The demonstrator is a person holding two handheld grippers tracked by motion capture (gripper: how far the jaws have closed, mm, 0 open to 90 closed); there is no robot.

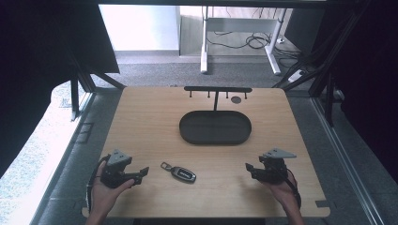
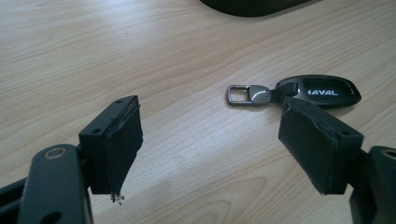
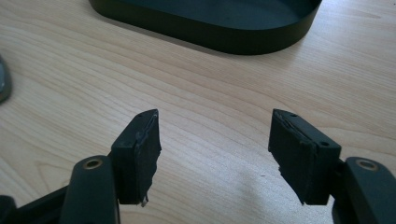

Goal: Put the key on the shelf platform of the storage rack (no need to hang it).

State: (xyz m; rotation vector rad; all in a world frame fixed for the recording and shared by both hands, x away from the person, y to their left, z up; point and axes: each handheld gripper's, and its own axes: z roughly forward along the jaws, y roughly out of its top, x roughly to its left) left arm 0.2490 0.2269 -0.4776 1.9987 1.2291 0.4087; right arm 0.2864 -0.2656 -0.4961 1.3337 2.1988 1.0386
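Right now your left gripper [image 2: 210, 140] and right gripper [image 3: 215, 149] both gape, holding nothing — the key fob [image 2: 317, 91], lettered "AVAL", lies near the desk's [image 1: 141, 122] front edge between them.

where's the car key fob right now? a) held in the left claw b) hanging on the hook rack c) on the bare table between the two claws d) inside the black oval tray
c: the key fob lies flat on the wooden table, in front of the oval tray, between the left claw and the right claw, touched by neither.
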